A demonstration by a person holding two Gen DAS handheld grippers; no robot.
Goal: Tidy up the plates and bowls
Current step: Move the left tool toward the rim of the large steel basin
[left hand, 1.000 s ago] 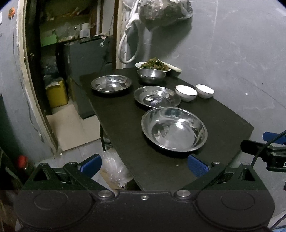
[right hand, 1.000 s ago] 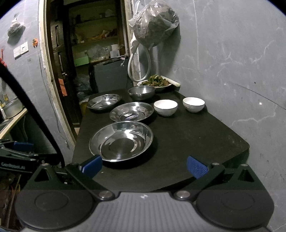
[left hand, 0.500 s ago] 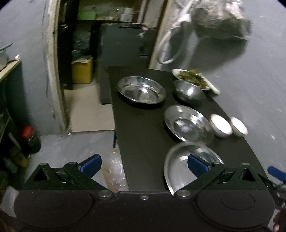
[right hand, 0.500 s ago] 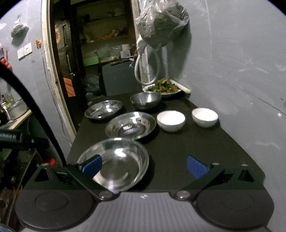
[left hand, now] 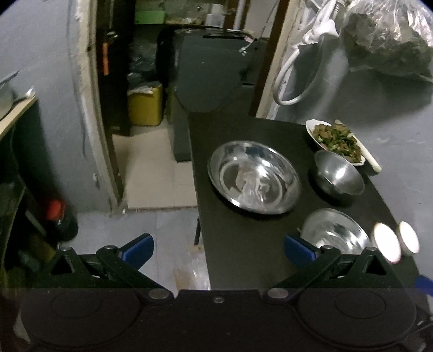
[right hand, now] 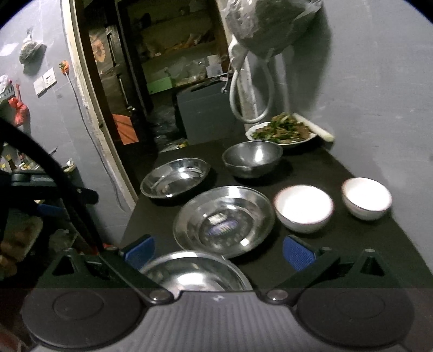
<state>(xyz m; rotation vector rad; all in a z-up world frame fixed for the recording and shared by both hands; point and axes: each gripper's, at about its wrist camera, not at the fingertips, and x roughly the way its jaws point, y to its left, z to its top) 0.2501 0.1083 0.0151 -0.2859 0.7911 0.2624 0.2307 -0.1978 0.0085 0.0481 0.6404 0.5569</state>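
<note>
On the black table [right hand: 324, 168] lie three wide steel plates: a far one [right hand: 176, 180] [left hand: 254, 176], a middle one [right hand: 223, 220] [left hand: 335, 234] and a near one [right hand: 194, 272] under my right gripper. A deep steel bowl [right hand: 251, 158] [left hand: 338, 174] stands behind them. Two white bowls [right hand: 303, 207] [right hand: 366, 197] sit to the right. My right gripper [right hand: 217, 251] is open, low over the near plate. My left gripper [left hand: 217, 247] is open at the table's left edge, nothing between its fingers.
A white plate of cooked greens [right hand: 281, 131] [left hand: 337, 140] stands at the table's far end by the grey wall. A filled plastic bag [right hand: 265, 24] and a hose loop [right hand: 250, 92] hang above it. Left of the table: floor, a doorway, a yellow bin [left hand: 144, 105].
Both grippers have advanced along the table. The left one swung left and forward, so the far plate now fills its view. The right one closed in over the near plate.
</note>
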